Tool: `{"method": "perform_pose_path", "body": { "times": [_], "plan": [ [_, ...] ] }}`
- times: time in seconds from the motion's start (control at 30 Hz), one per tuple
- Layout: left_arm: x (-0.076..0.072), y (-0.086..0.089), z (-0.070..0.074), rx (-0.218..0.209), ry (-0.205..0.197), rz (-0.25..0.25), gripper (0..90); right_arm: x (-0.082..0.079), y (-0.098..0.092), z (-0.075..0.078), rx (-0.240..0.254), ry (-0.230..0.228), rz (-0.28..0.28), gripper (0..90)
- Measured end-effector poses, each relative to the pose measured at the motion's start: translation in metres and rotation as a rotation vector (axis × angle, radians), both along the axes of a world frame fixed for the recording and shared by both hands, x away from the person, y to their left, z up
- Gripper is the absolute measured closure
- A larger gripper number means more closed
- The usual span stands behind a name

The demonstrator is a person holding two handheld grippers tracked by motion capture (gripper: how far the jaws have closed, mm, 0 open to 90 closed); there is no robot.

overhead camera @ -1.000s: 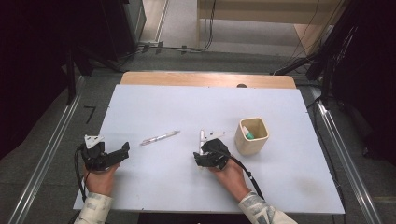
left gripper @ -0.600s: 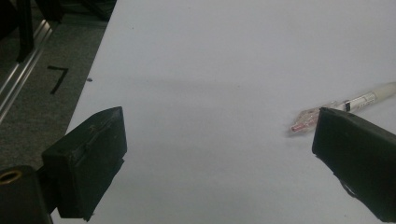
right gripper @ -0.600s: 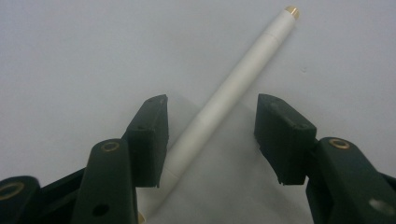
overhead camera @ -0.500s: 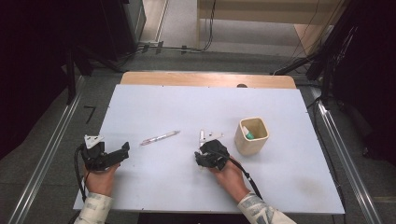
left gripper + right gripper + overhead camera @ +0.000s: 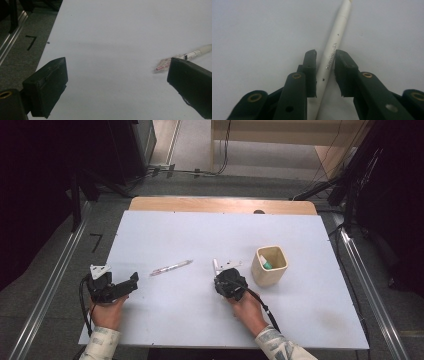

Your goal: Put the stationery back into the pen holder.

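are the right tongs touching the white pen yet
Touching. In the right gripper view the jaws of the right tongs, which have just been closing, stand on either side of the white pen lying on the table, both pads against its barrel.

Pen [image 5: 171,267] left of cup [image 5: 269,265] on table [image 5: 320,330] (another pen [image 5: 331,60] between them)

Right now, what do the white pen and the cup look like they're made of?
White pen: probably smooth plastic, a matte white barrel with small printed lettering. Cup: squarish, cream, with thick rounded walls and a dull finish; ceramic or plastic, I cannot tell which.
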State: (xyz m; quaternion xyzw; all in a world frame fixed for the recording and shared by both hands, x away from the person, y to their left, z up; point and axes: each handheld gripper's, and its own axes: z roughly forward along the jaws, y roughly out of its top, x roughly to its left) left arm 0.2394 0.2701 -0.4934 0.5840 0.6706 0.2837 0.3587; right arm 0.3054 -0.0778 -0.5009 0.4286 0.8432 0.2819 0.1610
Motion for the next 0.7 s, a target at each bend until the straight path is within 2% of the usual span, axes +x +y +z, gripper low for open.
{"method": "perform_pose_path", "body": {
  "times": [0.17,0.7],
  "plan": [
    [0.0000,0.0001,0.0000,-0.001,0.000,0.000,3.8,0.0012,-0.0013,0.0004,-0.007,0.001,-0.005,76.0],
    [0.0000,0.0004,-0.0002,-0.001,0.000,-0.001,3.8,0.0008,-0.0083,0.0010,0.032,0.003,-0.011,76.8]
  ]
}}
